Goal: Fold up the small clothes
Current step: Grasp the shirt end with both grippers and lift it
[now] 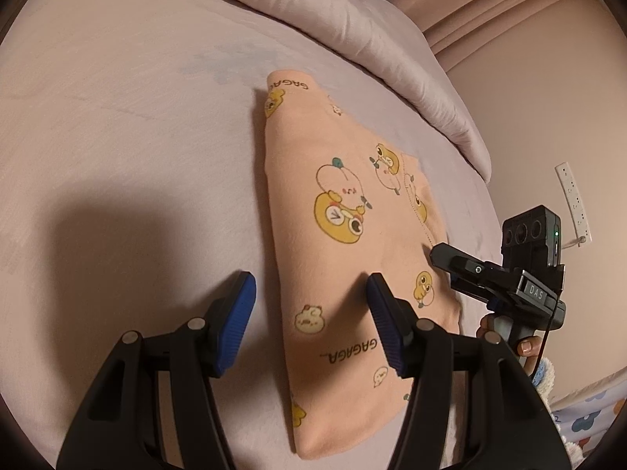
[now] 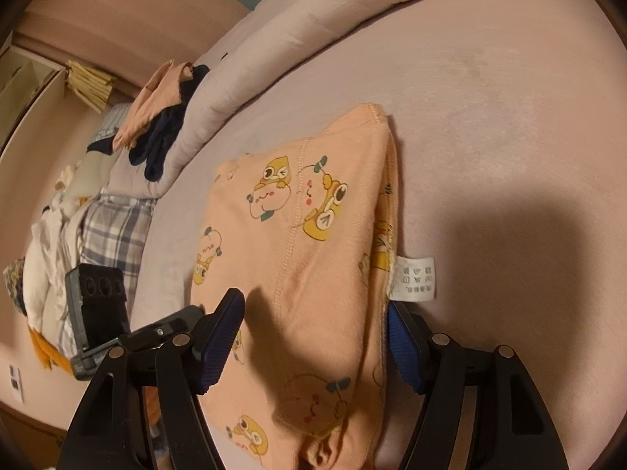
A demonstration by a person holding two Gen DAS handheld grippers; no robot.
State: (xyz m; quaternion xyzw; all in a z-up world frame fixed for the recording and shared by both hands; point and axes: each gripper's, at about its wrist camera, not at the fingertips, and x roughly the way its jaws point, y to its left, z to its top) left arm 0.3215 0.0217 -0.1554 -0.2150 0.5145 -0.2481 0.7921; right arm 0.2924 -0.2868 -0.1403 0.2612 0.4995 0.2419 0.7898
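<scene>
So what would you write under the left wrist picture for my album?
Open left gripper hovers over a folded peach garment on the bed, right gripper alongside.

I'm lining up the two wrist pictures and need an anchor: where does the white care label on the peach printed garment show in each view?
Left wrist view: the care label is not visible; the peach garment fills the centre right.
Right wrist view: the care label sticks out from the garment's right edge, just above the right gripper.
Shared landmark: the rolled pink quilt behind the garment.
</scene>
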